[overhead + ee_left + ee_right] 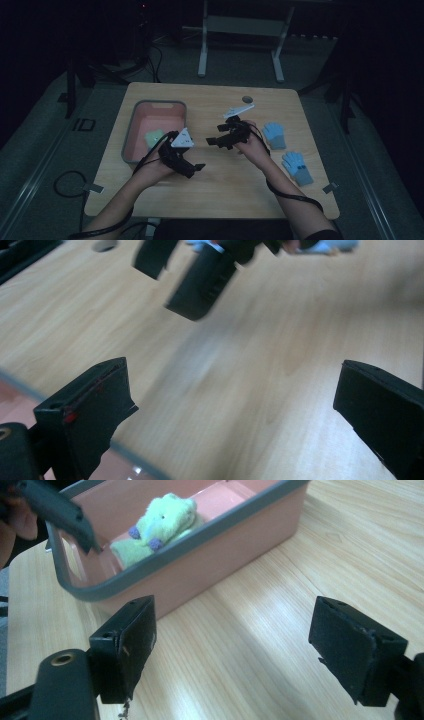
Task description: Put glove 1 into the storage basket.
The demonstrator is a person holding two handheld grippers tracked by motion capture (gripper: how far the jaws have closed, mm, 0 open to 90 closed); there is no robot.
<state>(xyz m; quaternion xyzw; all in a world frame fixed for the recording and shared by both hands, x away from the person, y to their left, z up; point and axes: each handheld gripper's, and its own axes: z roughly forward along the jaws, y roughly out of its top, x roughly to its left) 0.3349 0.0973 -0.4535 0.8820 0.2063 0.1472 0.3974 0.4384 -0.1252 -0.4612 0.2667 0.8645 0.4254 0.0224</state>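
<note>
A pink bin with a grey rim (131, 131) stands on the left half of the wooden table. In it lies a pale green soft thing with purple spots (161, 524), (153, 137), a small glove or a toy; I cannot tell which. Two light blue gloves lie at the right, one (274, 135) farther and one (297, 168) nearer. My left gripper (195, 170) hovers just right of the bin, open and empty (235, 405). Facing it, my right gripper (216, 136) is open and empty over the table's middle (235, 645), pointed toward the bin (200, 565).
A small dark round hole (247, 99) sits in the tabletop near the far edge. Bare wood (220, 190) lies between the grippers and the near edge. Cables trail from both forearms off the front. A metal frame (202, 50) stands beyond the table.
</note>
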